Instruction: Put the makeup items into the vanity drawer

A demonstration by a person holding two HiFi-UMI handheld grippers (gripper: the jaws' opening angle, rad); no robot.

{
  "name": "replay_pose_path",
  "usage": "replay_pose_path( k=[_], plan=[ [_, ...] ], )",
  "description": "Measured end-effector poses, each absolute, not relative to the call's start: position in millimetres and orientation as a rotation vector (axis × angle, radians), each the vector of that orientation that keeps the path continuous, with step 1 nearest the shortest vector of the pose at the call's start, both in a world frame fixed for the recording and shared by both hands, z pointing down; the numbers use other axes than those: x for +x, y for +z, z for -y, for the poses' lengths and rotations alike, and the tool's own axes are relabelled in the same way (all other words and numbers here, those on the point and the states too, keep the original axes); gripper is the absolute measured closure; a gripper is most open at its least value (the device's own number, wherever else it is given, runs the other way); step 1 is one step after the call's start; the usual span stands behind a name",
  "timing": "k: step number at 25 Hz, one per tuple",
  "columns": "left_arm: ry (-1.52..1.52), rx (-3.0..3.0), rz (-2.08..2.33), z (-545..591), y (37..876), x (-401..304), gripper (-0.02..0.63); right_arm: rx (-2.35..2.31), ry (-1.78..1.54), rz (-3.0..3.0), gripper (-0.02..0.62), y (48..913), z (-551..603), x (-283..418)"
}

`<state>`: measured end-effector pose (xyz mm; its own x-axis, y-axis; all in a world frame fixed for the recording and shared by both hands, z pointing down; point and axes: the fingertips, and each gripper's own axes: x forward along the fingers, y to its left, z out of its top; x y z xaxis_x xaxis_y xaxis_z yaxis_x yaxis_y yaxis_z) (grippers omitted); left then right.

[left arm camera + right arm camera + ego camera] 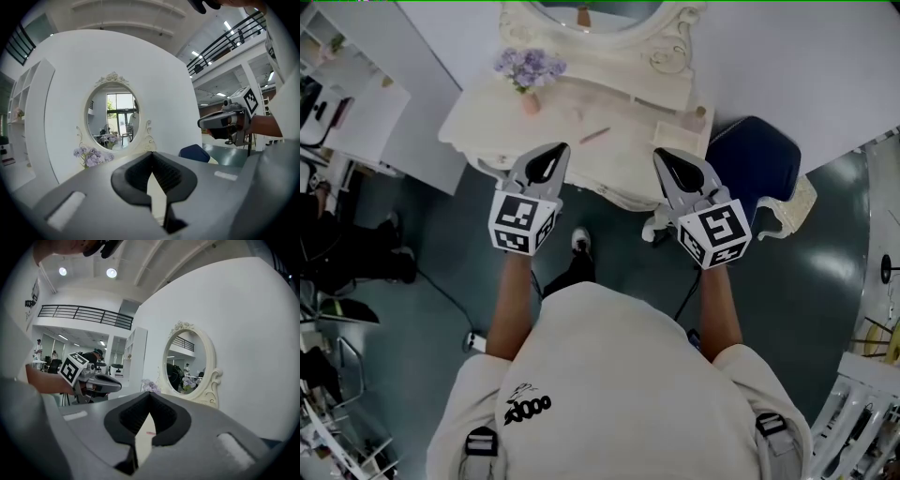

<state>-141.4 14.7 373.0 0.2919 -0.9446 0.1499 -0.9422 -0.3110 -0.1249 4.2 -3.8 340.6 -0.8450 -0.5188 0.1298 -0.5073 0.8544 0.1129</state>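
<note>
Grey jaws meet tip to tip on your left gripper [151,153], with nothing between them. Your right gripper [150,394] matches it, closed and empty. You're holding both out at the front edge of the cream vanity [487,117]. Ahead of them on its top lies a thin pink pencil [593,135], slanting from near-left to far-right; which end is the tip I can't tell. A small pinkish jar [698,118] sits by the right edge, and flowers [530,66] stand on the left.
</note>
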Motion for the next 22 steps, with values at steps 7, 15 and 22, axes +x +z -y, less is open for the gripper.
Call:
replay_pose_path(
  k=[7, 15, 22],
  plan=[
    [-0.302, -2.575, -1.788, 64, 387, -202, 0.588, 0.839, -0.077, 2.894, 0.592, 333, 67, -54],
    [-0.443, -2.738, -1.716, 127, 459, -234, 0.555, 0.857, 0.039, 2.81, 0.592, 363, 116, -97],
    [-0.604, -2.909, -1.748, 166, 531, -239, 0.478, 0.892, 0.093, 2.658, 0.591, 400, 147, -94]
  ],
)
